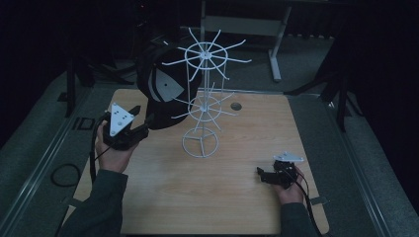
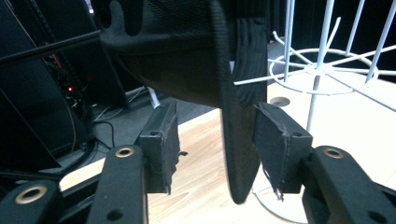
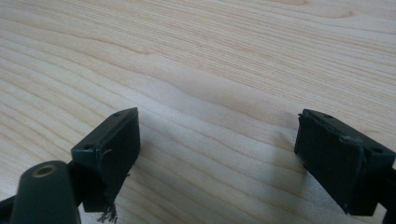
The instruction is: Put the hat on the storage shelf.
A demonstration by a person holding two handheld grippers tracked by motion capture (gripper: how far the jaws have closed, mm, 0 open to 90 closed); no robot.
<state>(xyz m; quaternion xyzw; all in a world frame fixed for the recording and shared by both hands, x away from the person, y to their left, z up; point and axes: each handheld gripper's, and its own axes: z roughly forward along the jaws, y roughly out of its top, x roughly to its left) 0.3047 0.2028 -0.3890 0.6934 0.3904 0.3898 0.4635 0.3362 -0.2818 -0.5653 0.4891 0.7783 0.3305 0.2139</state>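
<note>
A black cap (image 1: pixel 163 94) with a pale side panel hangs on an arm of the white wire rack (image 1: pixel 202 98) at the table's back middle. My left gripper (image 1: pixel 142 114) is raised at the cap's lower left. In the left gripper view its jaws stand open (image 2: pixel 217 144) around the cap's brim (image 2: pixel 238 140), which hangs edge-on between the pads, close to the right one, with a gap on the left. My right gripper (image 1: pixel 260 174) rests low at the front right of the wooden table (image 1: pixel 237 197), open (image 3: pixel 219 154) with bare wood between its jaws.
The rack's round wire base (image 1: pixel 200 144) stands mid-table, with thin arms (image 2: pixel 317 70) spreading out at two levels. A cable hole (image 1: pixel 236 106) lies behind it. Dark floor, cables and a desk frame (image 1: pixel 276 49) surround the table.
</note>
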